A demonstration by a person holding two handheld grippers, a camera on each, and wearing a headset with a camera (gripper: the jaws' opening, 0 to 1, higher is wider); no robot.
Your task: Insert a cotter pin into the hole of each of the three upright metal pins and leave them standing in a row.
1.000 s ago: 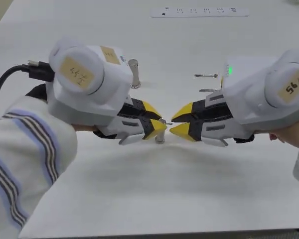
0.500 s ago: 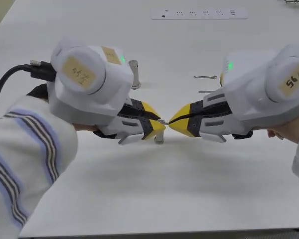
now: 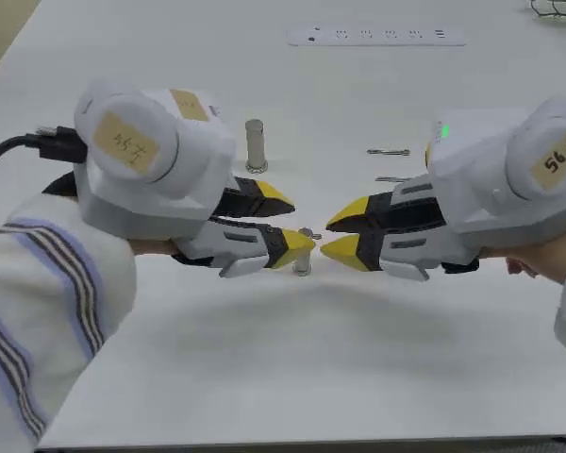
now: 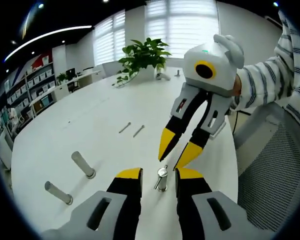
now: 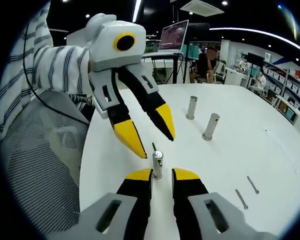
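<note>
– Two grippers face one upright metal pin (image 3: 303,262) from opposite sides. Where exactly does it stand?

– Near the front of the workbench (image 3: 292,377), between both sets of tips. In each gripper view it rises in the gap between that gripper's own jaws.

– Is either one holding anything?

– No. The left gripper (image 3: 297,222) gapes wide, with one jaw lifted well above the pin's head and the other level with it, just beside it. The right gripper (image 3: 326,236) is parted more narrowly, its tips near the head, and it has hold of nothing.

– And the cotter pin?

– A thin sliver (image 5: 153,146) juts from the head toward the left gripper. It is probably seated in the hole, though it is too small to be sure. Its long axis lies level, roughly along the line from one gripper to the other and crosswise to the upright pin.

– So what does the next move turn on?

– That line, I'd say. Backing straight out along it should spare the pin a sideways knock. Two bare pins (image 5: 210,126) stand well apart behind it. The loose cotter pins (image 3: 389,151) lie flat on the right gripper's side, so that gripper is the nearer one.
</note>
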